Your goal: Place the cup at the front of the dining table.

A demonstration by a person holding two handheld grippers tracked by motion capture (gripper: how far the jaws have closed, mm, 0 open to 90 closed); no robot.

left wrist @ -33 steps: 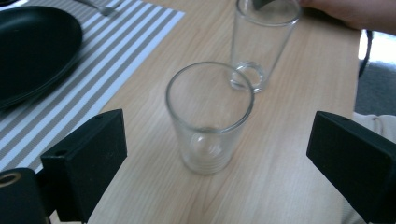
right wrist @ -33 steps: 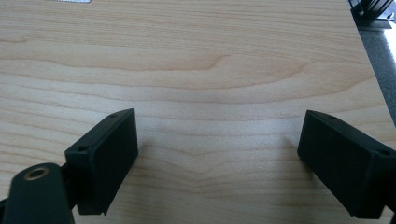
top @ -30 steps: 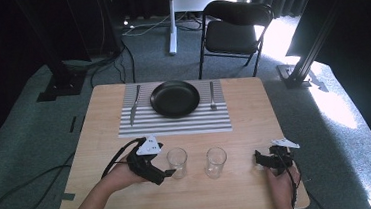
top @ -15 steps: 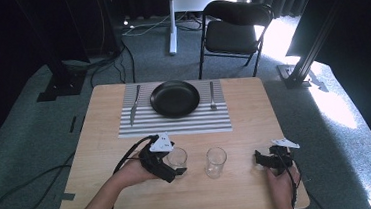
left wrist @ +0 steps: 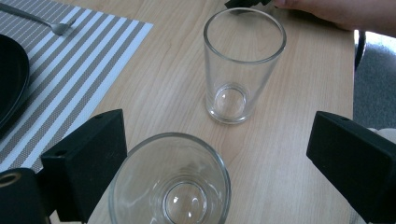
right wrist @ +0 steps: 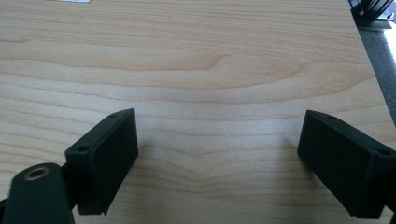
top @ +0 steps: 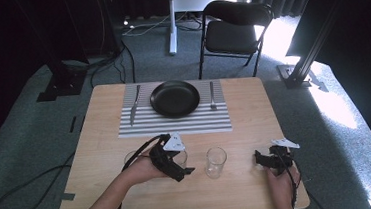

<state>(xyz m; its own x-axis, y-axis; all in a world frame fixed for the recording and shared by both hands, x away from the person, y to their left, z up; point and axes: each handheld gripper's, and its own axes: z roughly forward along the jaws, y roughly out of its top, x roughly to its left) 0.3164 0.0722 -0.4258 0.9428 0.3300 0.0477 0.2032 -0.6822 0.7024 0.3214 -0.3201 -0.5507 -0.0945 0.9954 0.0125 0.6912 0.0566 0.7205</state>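
Two empty clear glasses stand on the wooden table (top: 101, 141). The near glass (left wrist: 170, 179) sits between the wide-apart jaws of my left gripper (left wrist: 219, 158), and neither jaw touches it. In the high view my left gripper (top: 180, 162) covers most of this glass (top: 179, 155). The second glass (top: 216, 161) stands just to its right, and it is the farther glass (left wrist: 243, 60) in the left gripper view. My right gripper (top: 273, 159) rests near the table's front right, open over bare wood (right wrist: 217, 163).
A striped placemat (top: 175, 123) at the far side holds a black plate (top: 175, 98), a knife (top: 133, 104) on its left and a fork (top: 212, 95) on its right. A black chair (top: 233, 30) stands beyond the table. The table's right edge is close to my right gripper.
My left gripper has moved right and now has the near glass between its open jaws. The right gripper and both glasses have stayed put.
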